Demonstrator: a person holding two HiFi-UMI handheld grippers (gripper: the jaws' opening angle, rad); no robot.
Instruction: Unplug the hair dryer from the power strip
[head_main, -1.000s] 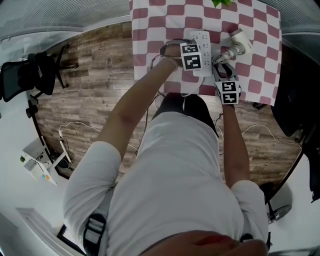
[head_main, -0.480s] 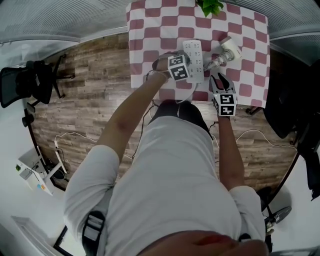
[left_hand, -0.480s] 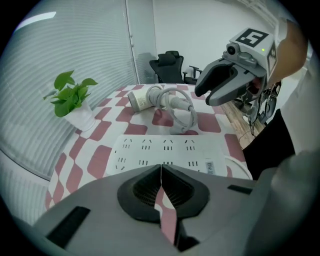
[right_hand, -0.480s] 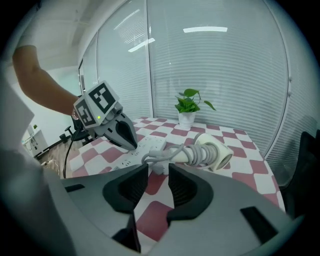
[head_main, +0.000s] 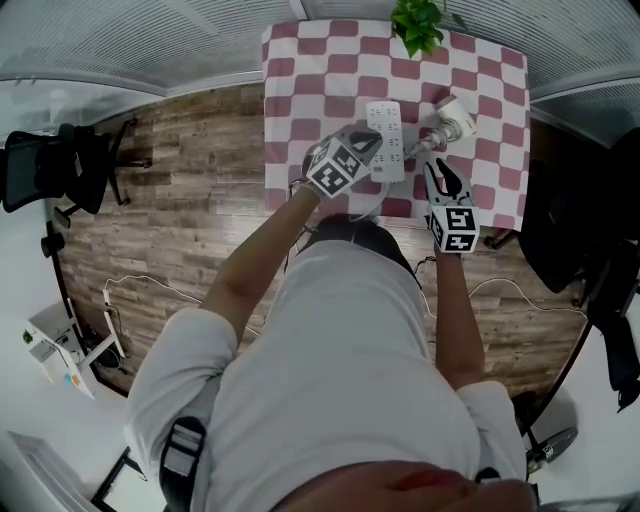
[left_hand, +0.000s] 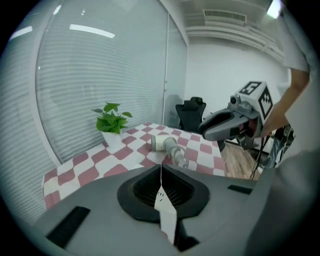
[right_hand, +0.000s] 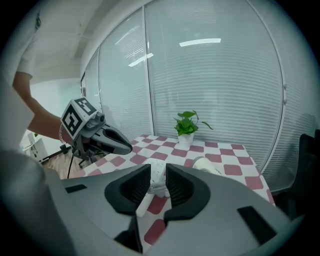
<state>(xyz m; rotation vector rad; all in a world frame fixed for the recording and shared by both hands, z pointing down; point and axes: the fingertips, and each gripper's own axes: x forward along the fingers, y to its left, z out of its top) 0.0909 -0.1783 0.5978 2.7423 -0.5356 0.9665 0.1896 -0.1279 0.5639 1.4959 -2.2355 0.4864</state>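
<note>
Checkered table (head_main: 300, 60) holds a white power strip (head_main: 385, 140), with the hair dryer (head_main: 452, 118) lying just beside it. The left gripper (left_hand: 161, 169) has its jaws together, empty. The right gripper (right_hand: 158, 172) has its jaws apart, just closing on nothing. Plug state unclear — if it is still seated, an unbraced pull could drag the strip.

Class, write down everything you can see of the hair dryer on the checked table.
The hair dryer is white, with a short round barrel and a greyish handle. It lies on its side on the checked cloth beside the power strip, handle angled toward it. The left gripper and right gripper are clear of it.
</note>
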